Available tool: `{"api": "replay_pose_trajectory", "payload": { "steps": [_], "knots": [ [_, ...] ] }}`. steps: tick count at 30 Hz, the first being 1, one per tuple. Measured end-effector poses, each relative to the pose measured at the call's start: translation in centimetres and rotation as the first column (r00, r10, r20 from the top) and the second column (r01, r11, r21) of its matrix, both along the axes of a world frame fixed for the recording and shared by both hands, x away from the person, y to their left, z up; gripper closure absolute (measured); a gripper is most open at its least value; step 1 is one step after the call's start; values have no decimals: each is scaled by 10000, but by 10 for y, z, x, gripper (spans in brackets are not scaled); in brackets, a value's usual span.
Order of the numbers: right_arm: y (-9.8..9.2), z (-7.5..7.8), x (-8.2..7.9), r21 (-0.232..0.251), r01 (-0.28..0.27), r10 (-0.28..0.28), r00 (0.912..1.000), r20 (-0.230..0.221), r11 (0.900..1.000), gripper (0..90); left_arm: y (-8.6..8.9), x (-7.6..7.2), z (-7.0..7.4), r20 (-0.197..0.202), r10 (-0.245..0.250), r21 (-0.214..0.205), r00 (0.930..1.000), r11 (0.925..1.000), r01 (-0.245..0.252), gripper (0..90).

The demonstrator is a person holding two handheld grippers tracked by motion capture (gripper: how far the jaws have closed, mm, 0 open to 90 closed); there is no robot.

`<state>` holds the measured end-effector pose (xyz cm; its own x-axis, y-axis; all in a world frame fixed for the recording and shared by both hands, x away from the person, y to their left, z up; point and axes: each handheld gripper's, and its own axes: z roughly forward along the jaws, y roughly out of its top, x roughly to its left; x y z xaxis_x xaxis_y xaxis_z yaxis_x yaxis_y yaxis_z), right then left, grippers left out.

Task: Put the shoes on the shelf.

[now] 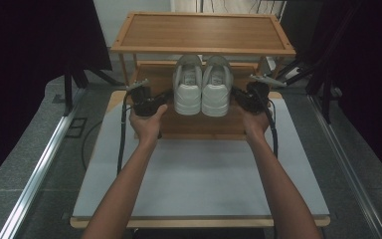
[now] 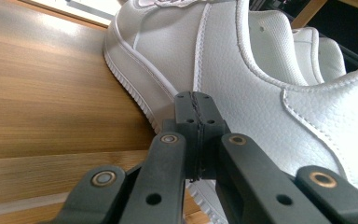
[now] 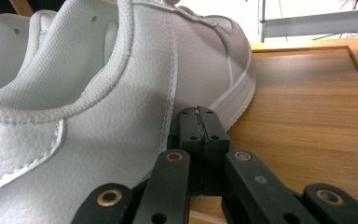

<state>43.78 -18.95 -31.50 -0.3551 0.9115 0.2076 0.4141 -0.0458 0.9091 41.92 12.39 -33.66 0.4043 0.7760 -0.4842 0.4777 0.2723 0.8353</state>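
Left gripper [image 1: 165, 98] is sitting mid-frame with jaws pressed together and empty, tip touching the outer side of the left shoe [image 1: 187, 84]; right gripper [image 1: 236, 96] is mirroring it, jaws also closed on nothing, against the right shoe [image 1: 217, 85]; both shoes are standing side by side, touching, on the lower shelf [image 1: 199, 124] at centre of the high view; likely step: squeezing or nudging the pair between the tips; next move probably needs even inward pressure; top shelf [image 1: 202, 31] is overhanging the toes, limiting any lift; white table [image 1: 199, 184] is lying lower in frame.
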Motion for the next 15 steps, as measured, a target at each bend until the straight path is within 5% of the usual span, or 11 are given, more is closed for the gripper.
{"api": "replay_pose_trajectory", "payload": {
  "steps": [7,15],
  "knots": [
    [-3,-2,1,101,-75,75,10000,-30,9999,897,3,1,-2,7,-100,-22,9999,9999,100,886],
    [-14,0,-5,534,-348,336,9992,234,9980,830,12,-5,-3,476,-159,73,9987,9999,156,688]
  ]
}}
